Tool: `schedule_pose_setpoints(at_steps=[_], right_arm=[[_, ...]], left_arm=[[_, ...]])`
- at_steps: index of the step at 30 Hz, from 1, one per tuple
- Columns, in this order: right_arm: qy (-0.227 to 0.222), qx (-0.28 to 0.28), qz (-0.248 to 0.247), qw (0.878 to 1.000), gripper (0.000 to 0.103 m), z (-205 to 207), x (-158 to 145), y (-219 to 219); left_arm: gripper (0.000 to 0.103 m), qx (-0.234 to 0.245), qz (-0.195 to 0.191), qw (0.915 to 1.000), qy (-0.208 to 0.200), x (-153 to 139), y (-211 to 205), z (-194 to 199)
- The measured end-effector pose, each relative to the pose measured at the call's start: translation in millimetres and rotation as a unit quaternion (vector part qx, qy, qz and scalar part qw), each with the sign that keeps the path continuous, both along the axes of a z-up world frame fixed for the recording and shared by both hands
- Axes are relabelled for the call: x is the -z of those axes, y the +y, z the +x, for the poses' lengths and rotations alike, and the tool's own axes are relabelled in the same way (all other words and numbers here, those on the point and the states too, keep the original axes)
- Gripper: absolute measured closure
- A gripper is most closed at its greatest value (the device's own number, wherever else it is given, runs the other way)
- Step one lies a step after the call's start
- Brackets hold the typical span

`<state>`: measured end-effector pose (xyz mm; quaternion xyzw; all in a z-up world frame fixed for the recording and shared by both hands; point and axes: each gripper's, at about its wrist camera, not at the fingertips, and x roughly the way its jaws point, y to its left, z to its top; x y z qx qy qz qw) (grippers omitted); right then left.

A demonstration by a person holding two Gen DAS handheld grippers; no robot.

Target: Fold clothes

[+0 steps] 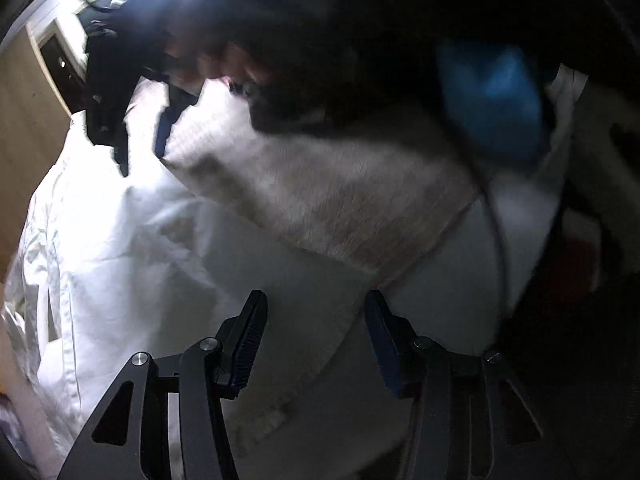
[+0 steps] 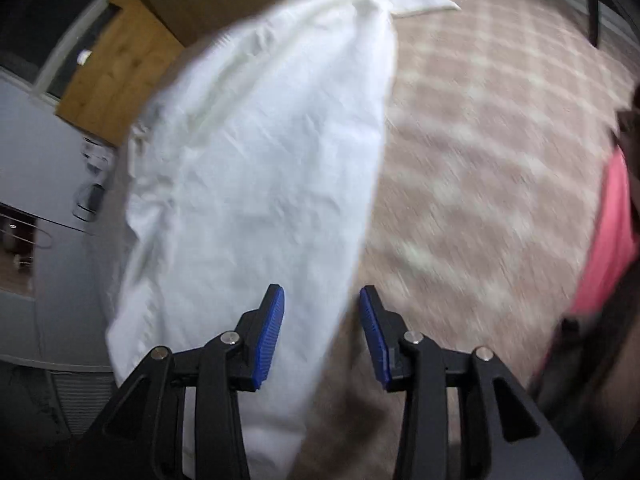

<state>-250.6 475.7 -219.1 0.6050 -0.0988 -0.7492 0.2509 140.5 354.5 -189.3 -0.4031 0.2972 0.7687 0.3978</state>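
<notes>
White cotton is filling both wrist views: a white shirt is lying ahead and to the left of the left gripper, spread over a beige checked blanket. Its jaws are standing apart and holding nothing, with shirt fabric showing beneath the gap. Beyond them, a second gripper, likely the right one, is hanging over the far edge of the shirt; whether it is pinching cloth cannot be told. Moving right, the right gripper is also standing apart and empty, with a long fold of the shirt running ahead and left of its left finger, and blanket lying to the right. Both views are blurring. A likely risk is a finger snagging blanket along with shirt, dragging the fold askew.
</notes>
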Motion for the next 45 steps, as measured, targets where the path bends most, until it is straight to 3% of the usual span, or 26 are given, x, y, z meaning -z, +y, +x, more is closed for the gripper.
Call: schedule_pose_setpoints(at_steps=[2,3,5,8,12,14,20,23,27,30,31,33,35,37,40,42,45], right_arm=[[0.003,-0.007,-0.011,1.0,0.067,-2,0,-3],[0.003,-0.01,-0.016,1.0,0.083,-3,0,-5],[-0.006,-0.009,-0.03,0.999,0.098,-4,-2,-5],[0.002,-0.012,-0.059,0.998,0.099,-1,-22,-9],[0.037,-0.032,-0.08,0.996,0.099,2,-72,-30],[0.05,-0.03,-0.089,0.994,0.099,-5,-93,-42],[0.075,-0.032,-0.102,0.991,0.099,-20,-131,-83],[0.074,-0.036,-0.105,0.991,0.099,-30,-133,-118],[0.06,-0.045,-0.094,0.993,0.099,-49,-112,-175],[0.037,-0.049,-0.077,0.995,0.096,-53,-98,-195],[0.034,-0.034,-0.069,0.996,0.093,-48,-99,-189],[0.034,-0.005,-0.053,0.998,0.066,-36,-102,-174],[0.066,0.034,-0.009,0.997,0.048,-11,-107,-135],[0.09,0.076,0.045,0.992,0.046,10,-105,-92],[0.061,0.149,0.09,0.983,0.046,17,-81,-23],[0.055,0.181,0.086,0.978,0.046,10,-69,9],[0.061,0.18,0.089,0.978,0.046,-14,-59,26]], left_arm=[[0.072,0.004,0.004,0.9998,-0.02,1,0,-7],[0.103,-0.002,0.016,0.999,-0.043,-2,-3,-13],[0.101,-0.024,0.05,0.9959,-0.071,-15,-18,-24],[0.101,-0.067,0.107,0.9892,-0.073,-49,-58,-35],[0.101,-0.115,0.173,0.977,-0.047,-99,-132,-48],[0.101,-0.139,0.201,0.9683,-0.055,-114,-172,-58],[0.101,-0.206,0.231,0.9506,-0.026,-147,-274,-87],[0.101,-0.235,0.238,0.9422,-0.02,-146,-319,-100],[0.101,-0.257,0.243,0.9345,-0.037,-129,-361,-117],[0.101,-0.253,0.24,0.9356,-0.055,-115,-375,-130],[0.101,-0.249,0.237,0.9371,-0.057,-112,-377,-133],[0.101,-0.25,0.244,0.9348,-0.062,-109,-386,-140],[0.101,-0.255,0.252,0.9316,-0.064,-107,-396,-146],[0.101,-0.265,0.241,0.9315,-0.064,-101,-402,-151],[0.098,-0.29,0.2,0.9333,-0.072,-83,-405,-158],[0.094,-0.322,0.16,0.9283,-0.093,-65,-406,-161],[0.097,-0.365,0.107,0.9199,-0.097,-54,-406,-154]])
